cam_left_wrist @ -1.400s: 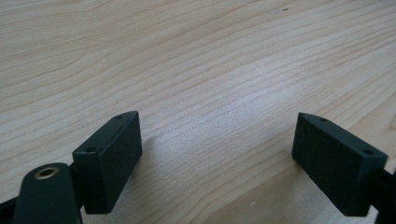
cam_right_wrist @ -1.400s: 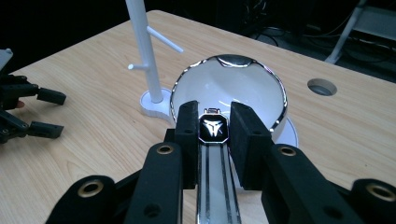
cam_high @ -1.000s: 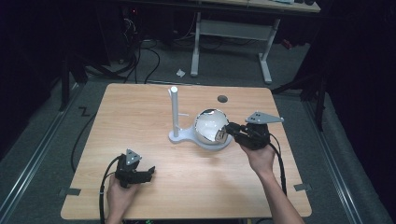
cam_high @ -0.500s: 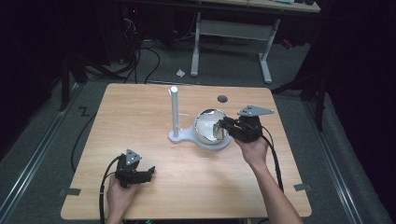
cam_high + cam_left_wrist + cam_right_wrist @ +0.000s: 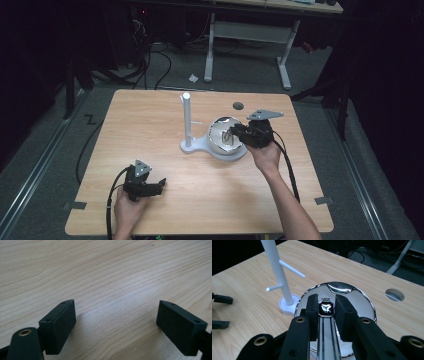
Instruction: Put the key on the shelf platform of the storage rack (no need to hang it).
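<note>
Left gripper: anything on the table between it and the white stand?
Nothing. In the high view, bare wood runs from the left gripper to the white stand. The left gripper view shows bare table between its open jaws.

1. Desk (image 5: 150,125) is pale wood with a matt, visibly grainy top.
2. The bowl (image 5: 359,302) is chrome-shiny metal, basically a mirror.
3. White stand (image 5: 274,267) looks like smooth plastic.
4. My right gripper (image 5: 325,315) has matt black, slightly rough pads.
</note>
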The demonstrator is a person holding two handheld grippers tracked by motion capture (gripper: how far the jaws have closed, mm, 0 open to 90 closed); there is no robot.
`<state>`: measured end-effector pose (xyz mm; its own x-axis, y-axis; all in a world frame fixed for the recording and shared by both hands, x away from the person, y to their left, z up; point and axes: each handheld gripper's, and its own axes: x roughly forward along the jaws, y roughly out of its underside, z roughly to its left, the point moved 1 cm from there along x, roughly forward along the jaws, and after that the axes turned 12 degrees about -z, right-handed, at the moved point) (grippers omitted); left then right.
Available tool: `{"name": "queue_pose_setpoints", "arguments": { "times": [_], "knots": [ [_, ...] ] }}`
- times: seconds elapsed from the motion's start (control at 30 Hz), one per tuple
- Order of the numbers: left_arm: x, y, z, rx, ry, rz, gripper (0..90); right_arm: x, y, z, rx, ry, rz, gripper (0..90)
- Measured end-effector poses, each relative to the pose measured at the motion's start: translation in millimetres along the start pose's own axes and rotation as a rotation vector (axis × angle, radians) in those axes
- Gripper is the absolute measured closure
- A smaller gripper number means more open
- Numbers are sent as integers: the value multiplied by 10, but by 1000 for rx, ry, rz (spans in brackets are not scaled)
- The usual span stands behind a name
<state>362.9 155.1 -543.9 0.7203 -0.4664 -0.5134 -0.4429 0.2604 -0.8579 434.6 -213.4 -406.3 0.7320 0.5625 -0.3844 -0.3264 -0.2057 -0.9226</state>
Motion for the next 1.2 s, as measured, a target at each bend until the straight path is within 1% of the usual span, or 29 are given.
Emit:
{"name": "queue_pose_setpoints", "arguments": {
  "times": [0.1, 0.47, 0.53, 0.63, 0.7, 0.8, 0.83, 0.87, 0.9, 0.93, 1.13, 1.2],
  "knots": [
    [0, 0, 0, 0, 0, 0, 164, 69, 32, -18, 12, 1, 17, 743],
    [0, 0, 0, 0, 0, 0, 164, 250, 118, -74, 29, 3, 47, 743],
    [0, 0, 0, 0, 0, 0, 163, 266, 127, -82, 26, 2, 44, 743],
    [0, 0, 0, 0, 0, 0, 164, 305, 148, -102, 40, 7, 49, 743],
    [0, 0, 0, 0, 0, 0, 164, 317, 153, -107, 35, 6, 46, 743],
    [0, 0, 0, 1, 0, 0, 164, 360, 177, -117, 32, 14, 52, 743],
    [0, 0, 0, 1, 0, 0, 164, 367, 181, -123, 37, 16, 53, 742],
    [0, 0, 0, 1, 0, 0, 163, 378, 189, -133, 53, 16, 50, 742],
    [0, 0, 0, 1, 0, 0, 163, 378, 189, -133, 53, 16, 50, 742],
    [0, 0, 0, 1, 0, 0, 164, 401, 203, -154, 63, 21, 52, 742],
    [0, 0, -1, 0, 0, 0, 164, 471, 245, -166, 52, 33, 76, 742],
    [0, 0, -1, 0, 0, 0, 164, 495, 261, -173, 60, 39, 84, 742]
  ]
}}
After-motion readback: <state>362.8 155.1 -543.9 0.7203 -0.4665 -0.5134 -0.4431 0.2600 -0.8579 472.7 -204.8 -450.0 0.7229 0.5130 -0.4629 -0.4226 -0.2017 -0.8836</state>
